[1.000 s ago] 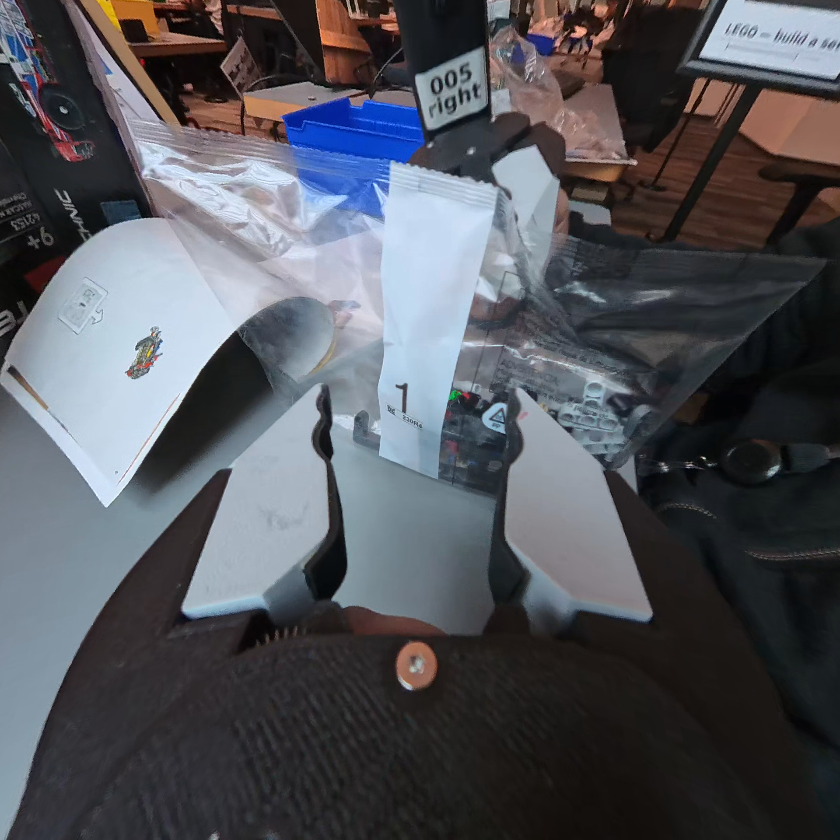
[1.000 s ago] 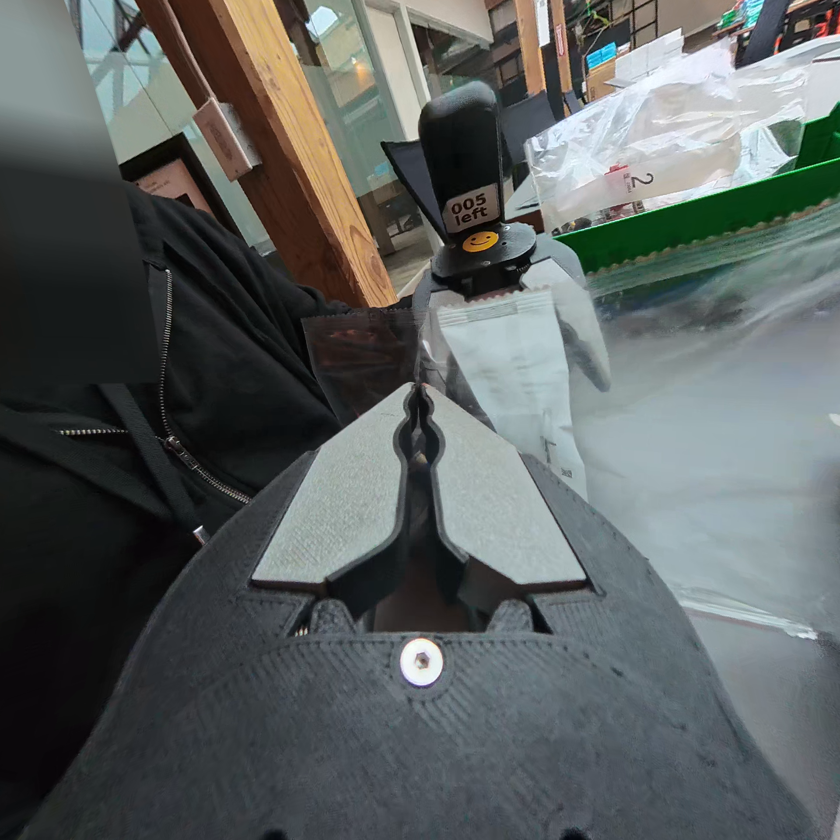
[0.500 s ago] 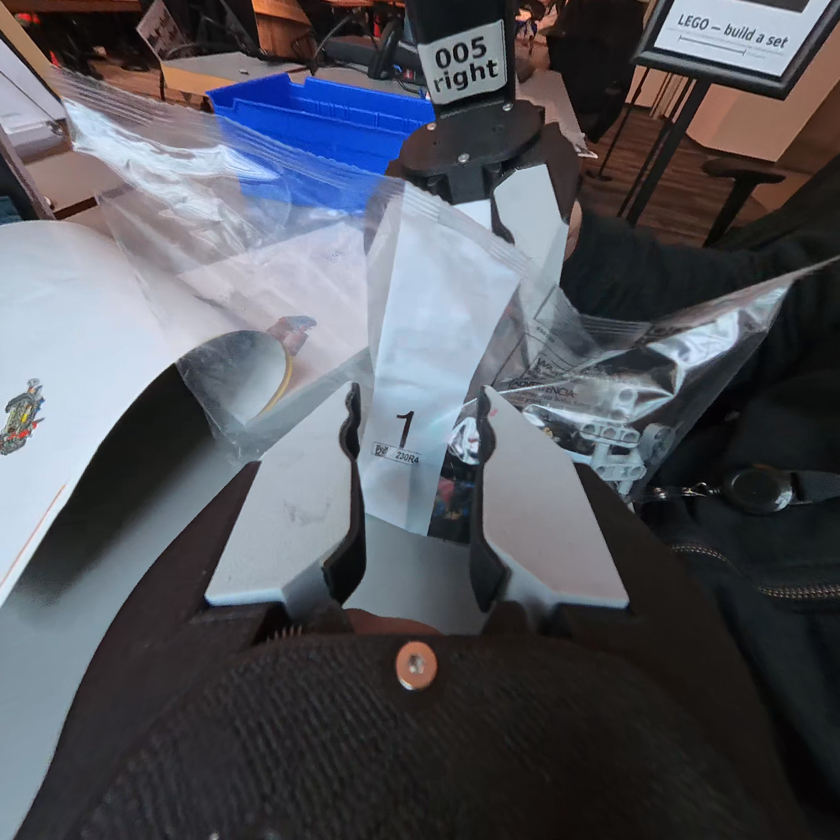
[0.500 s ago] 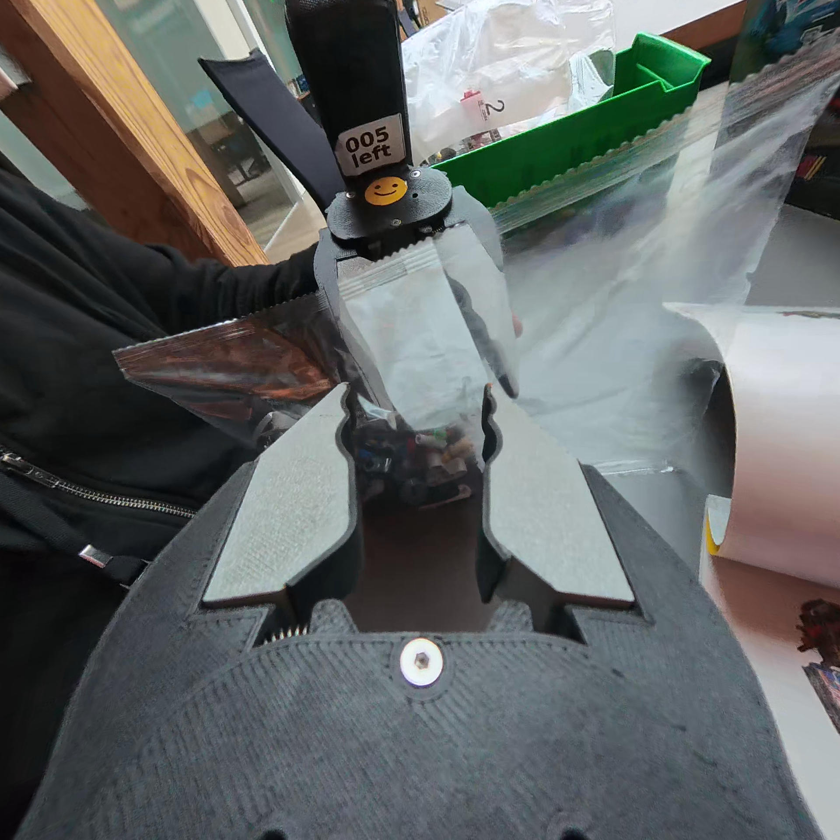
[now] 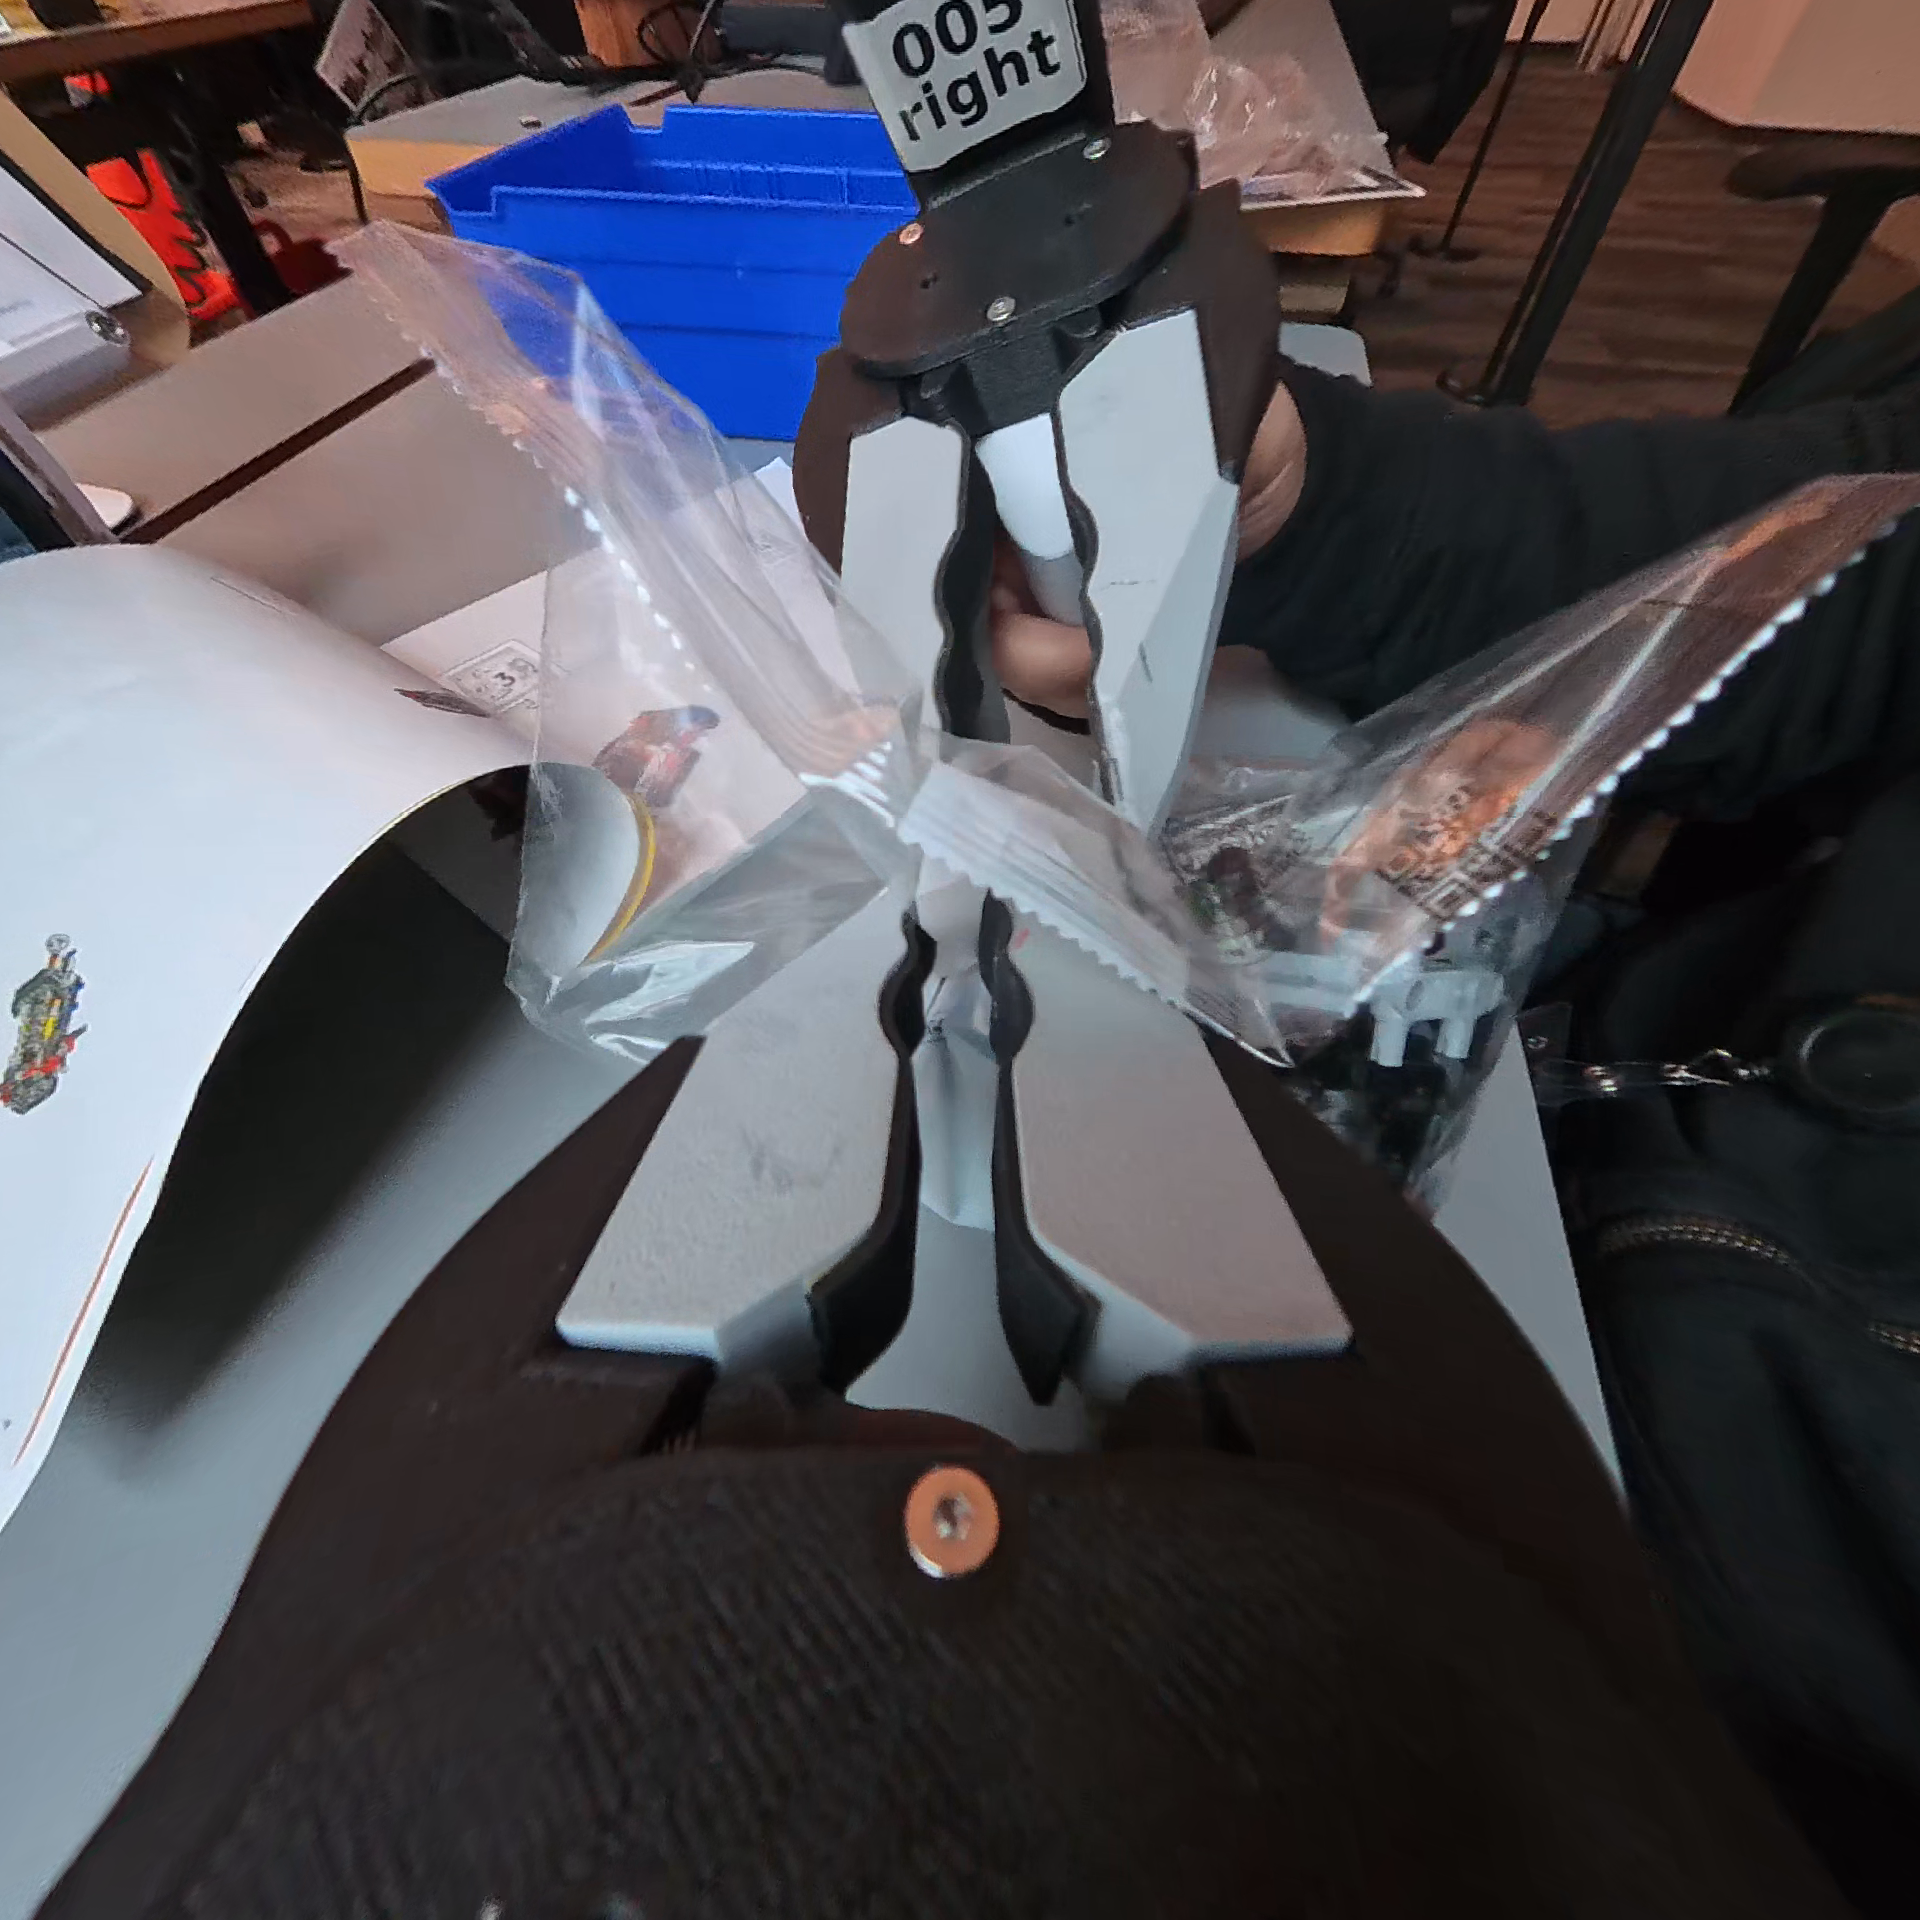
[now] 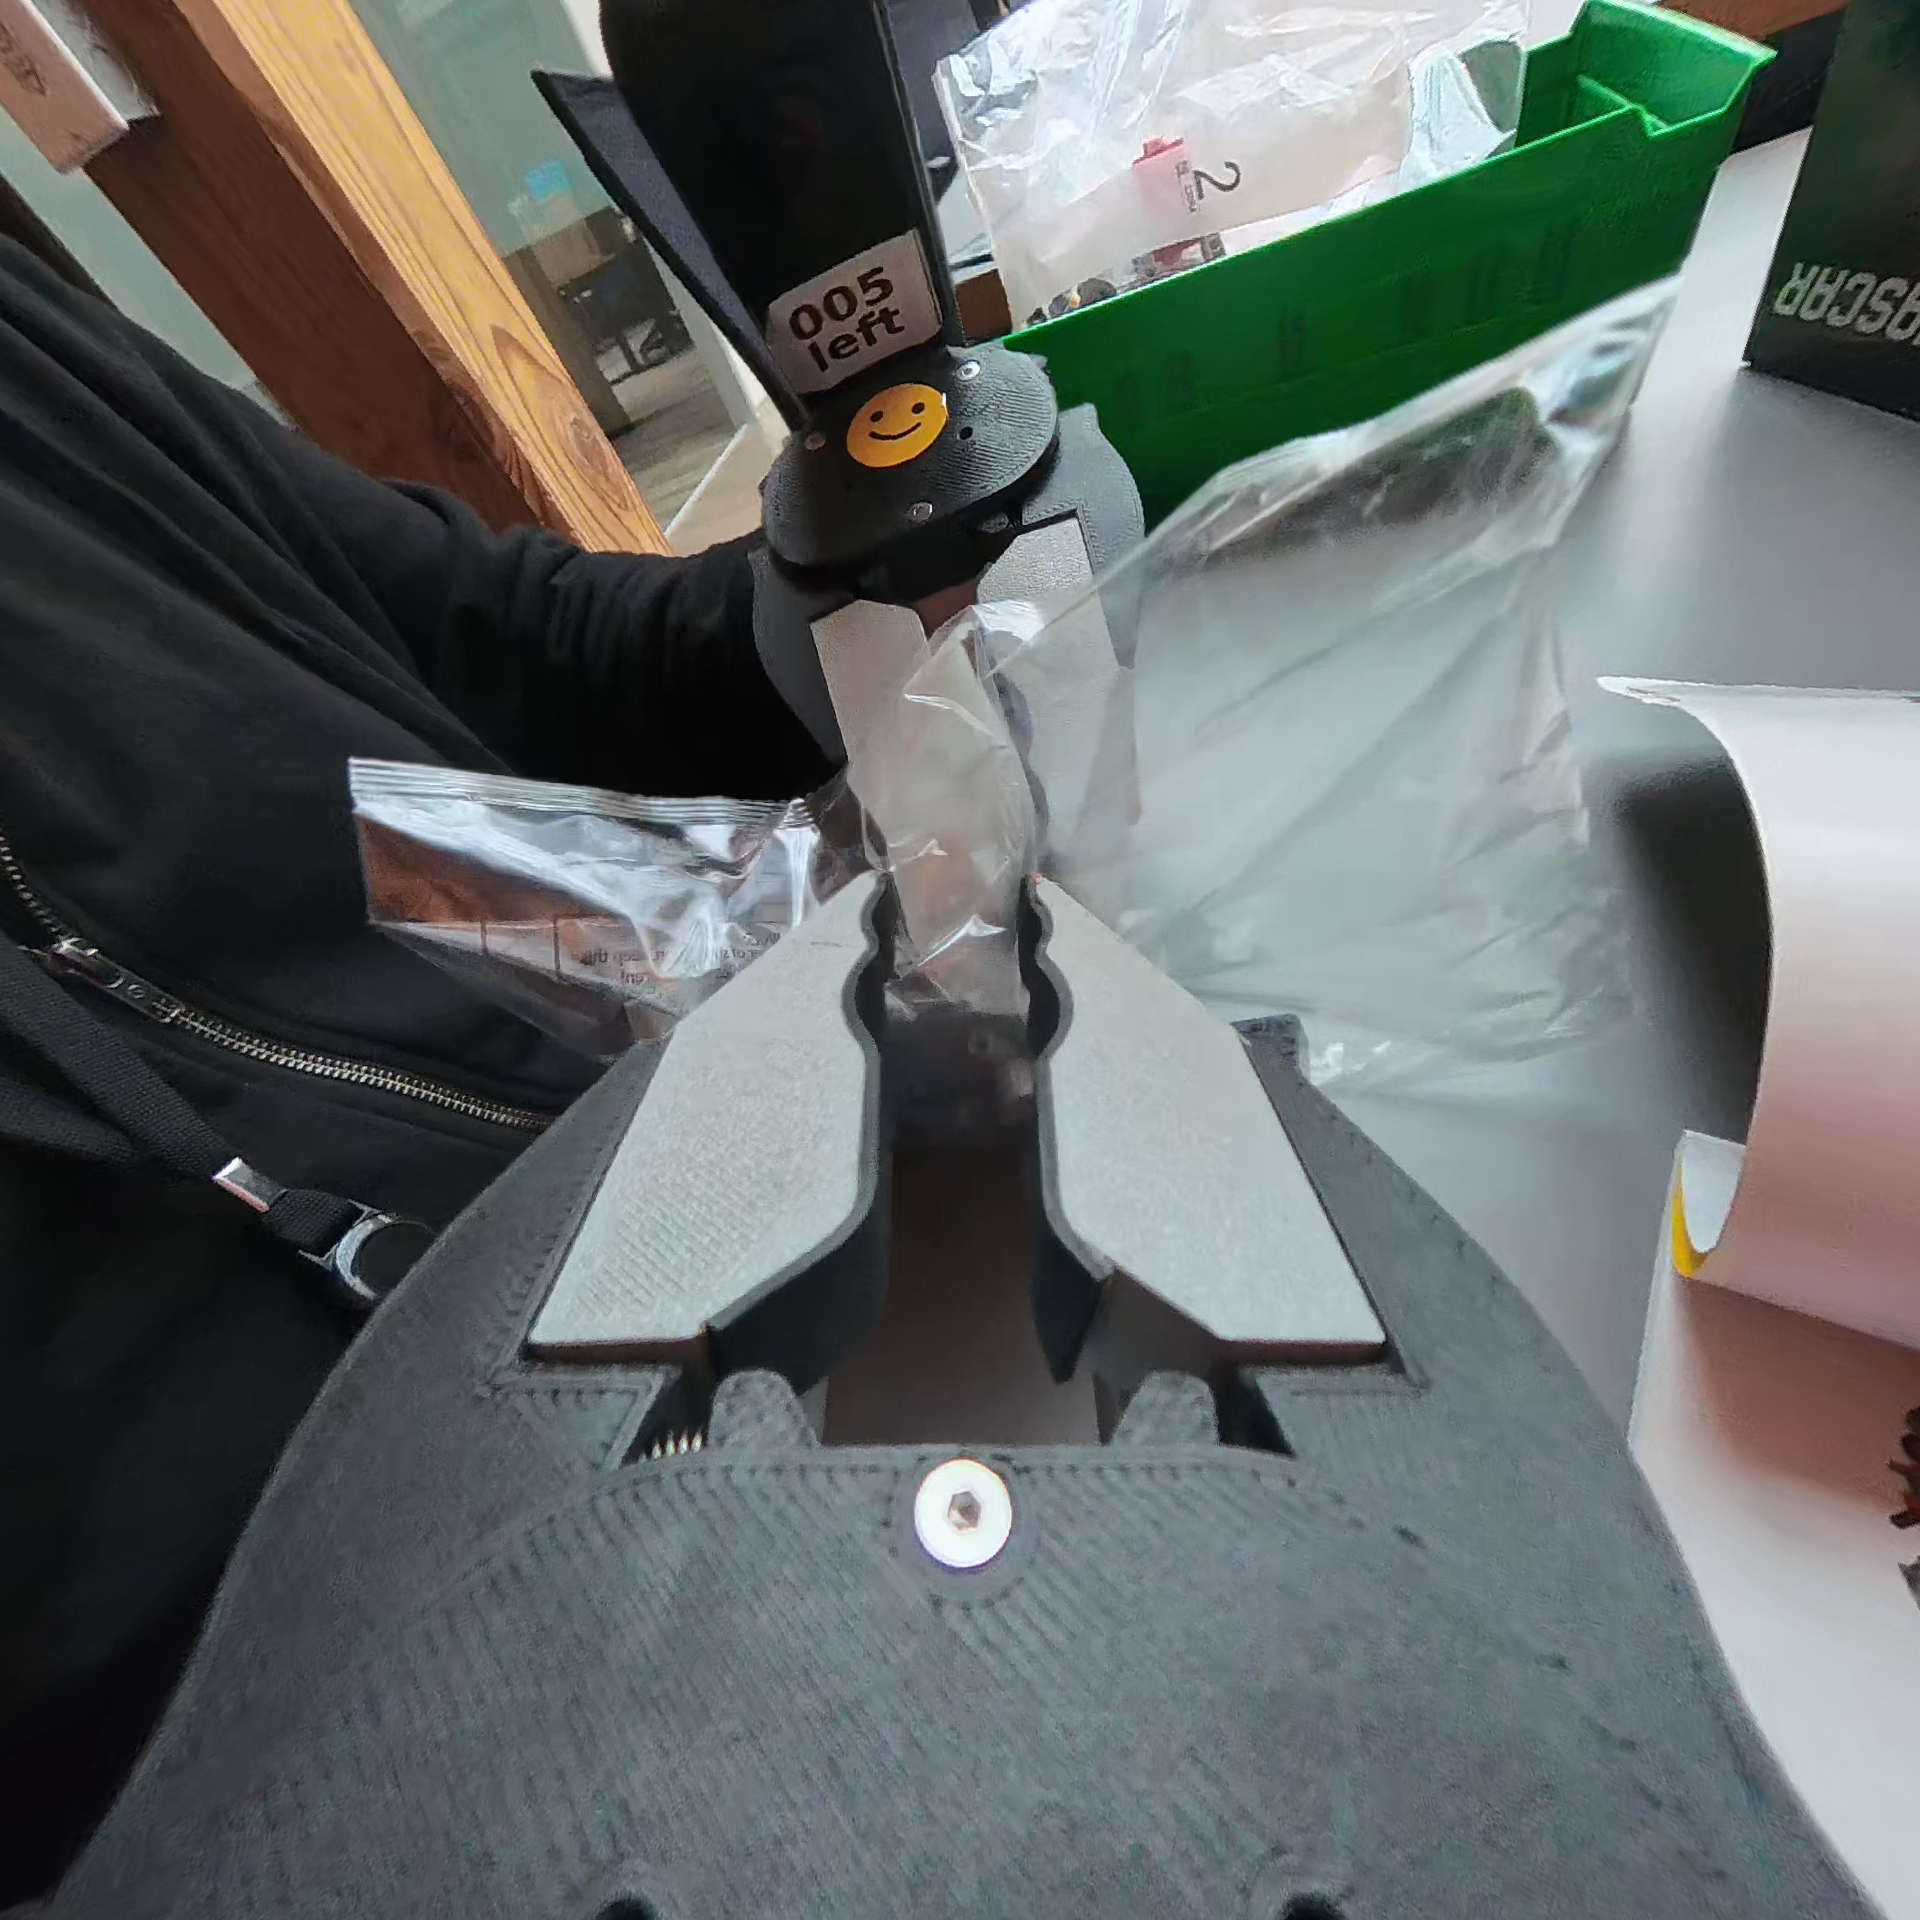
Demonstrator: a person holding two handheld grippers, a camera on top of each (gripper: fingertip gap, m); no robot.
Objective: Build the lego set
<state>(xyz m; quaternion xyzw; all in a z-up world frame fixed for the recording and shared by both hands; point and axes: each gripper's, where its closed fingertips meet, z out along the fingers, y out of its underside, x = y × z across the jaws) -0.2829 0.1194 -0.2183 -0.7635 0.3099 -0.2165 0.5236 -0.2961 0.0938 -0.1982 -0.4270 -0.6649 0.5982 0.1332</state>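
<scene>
Clear crinkled plastic fills the middle of both views: a bag of lego parts (image 5: 1049, 883) hangs in the air between the two grippers, above the grey tabletop (image 5: 312, 468). In the left wrist view, the left gripper (image 5: 956, 935) has its fingers drawn close together and pinches the bag's white strip between the tips. Just beyond it, the right gripper (image 5: 1023, 717) faces the other way; its fingers stand narrowly apart around the plastic, and from the right wrist view I cannot tell whether they truly clamp it. Small dark and pale pieces sit in the bag's lower right part, close to the person's black jacket (image 6: 208, 727). To the left, a curled white instruction booklet (image 5: 208, 727) lies on the tabletop, well under the bag. Farther back stands a blue bin (image 5: 675, 260). In the right wrist view, a green bin (image 6: 1403, 270) sits behind the left gripper (image 6: 966, 790), holding another clear bag (image 6: 1195, 125).
</scene>
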